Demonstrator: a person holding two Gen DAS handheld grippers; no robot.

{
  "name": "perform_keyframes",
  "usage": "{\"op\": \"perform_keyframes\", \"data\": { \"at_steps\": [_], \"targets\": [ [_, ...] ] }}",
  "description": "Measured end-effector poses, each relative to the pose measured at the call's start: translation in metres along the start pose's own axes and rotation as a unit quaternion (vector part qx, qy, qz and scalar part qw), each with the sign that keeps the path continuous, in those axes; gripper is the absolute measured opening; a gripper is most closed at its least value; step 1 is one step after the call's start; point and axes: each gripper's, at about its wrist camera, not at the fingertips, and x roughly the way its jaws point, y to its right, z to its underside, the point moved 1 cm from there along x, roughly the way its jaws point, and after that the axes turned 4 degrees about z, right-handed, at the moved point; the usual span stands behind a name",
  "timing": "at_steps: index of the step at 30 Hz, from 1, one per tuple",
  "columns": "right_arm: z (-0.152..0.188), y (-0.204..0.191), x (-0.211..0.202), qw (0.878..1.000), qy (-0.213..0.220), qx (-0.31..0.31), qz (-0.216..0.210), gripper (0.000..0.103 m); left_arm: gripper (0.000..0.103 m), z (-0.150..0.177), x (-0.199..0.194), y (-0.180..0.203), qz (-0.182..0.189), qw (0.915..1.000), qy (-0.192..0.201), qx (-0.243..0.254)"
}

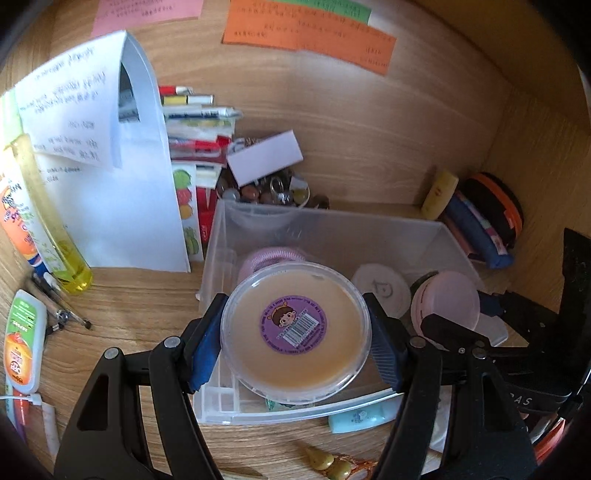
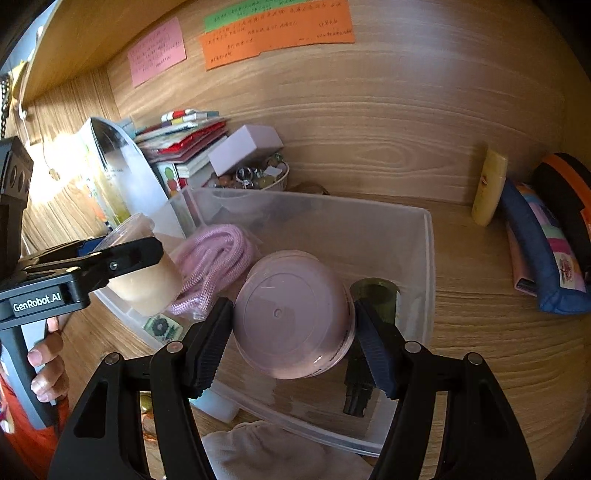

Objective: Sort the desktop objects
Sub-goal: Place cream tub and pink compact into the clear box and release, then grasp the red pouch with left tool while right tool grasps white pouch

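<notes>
Holding both loads over the bin: left tongs clamped on the beige tub, right tongs clamped on the pink jar (each gripped across its sides). Lower each level into bare floor before letting go.

Wood-grain desk surface meets wood-grain back panel. Pink paper note, green note, orange note stuck on panel, handwriting too small to read. Wooden side wall at right. Bright light from left.
</notes>
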Motion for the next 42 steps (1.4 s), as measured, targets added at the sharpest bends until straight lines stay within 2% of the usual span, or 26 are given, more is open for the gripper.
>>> {"op": "perform_keyframes", "data": {
  "at_steps": [5,9,12,14,18,28,34,39,42],
  "targets": [
    [0.004,-0.007,0.003,1.0,-0.003,-0.019,0.018,0.064,0.07,0.001,-0.004,0.004,0.013,0.9999,0.006,0.007],
    [0.004,-0.007,0.004,1.0,-0.003,-0.02,0.024,0.064,0.074,0.003,-0.003,0.007,0.0,0.9999,0.004,0.013],
    [0.004,-0.007,0.002,0.999,-0.006,-0.02,0.025,0.071,0.074,0.004,-0.005,0.008,0.009,0.9999,-0.002,0.009],
    [0.004,-0.008,-0.001,0.999,-0.003,-0.023,0.031,0.087,0.075,0.004,-0.011,0.008,0.01,0.9999,0.002,0.009],
    [0.004,-0.013,-0.013,0.998,0.013,-0.034,0.043,0.087,0.088,0.003,-0.028,0.013,0.012,0.9996,0.02,0.015],
    [0.018,-0.001,-0.044,0.999,0.018,-0.015,0.047,0.088,0.092,0.022,-0.069,0.024,-0.011,0.9983,0.038,0.042],
    [0.035,0.007,-0.063,0.998,0.017,-0.013,0.065,0.088,0.092,0.047,-0.079,0.022,-0.017,0.9987,0.022,0.044],
    [0.049,0.013,-0.075,0.997,0.017,-0.017,0.077,0.088,0.092,0.071,-0.084,0.017,-0.023,0.9985,-0.011,0.048],
    [0.059,0.012,-0.08,0.997,0.016,-0.025,0.068,0.096,0.092,0.089,-0.086,0.014,-0.037,0.9972,-0.032,0.057]
  ]
}}
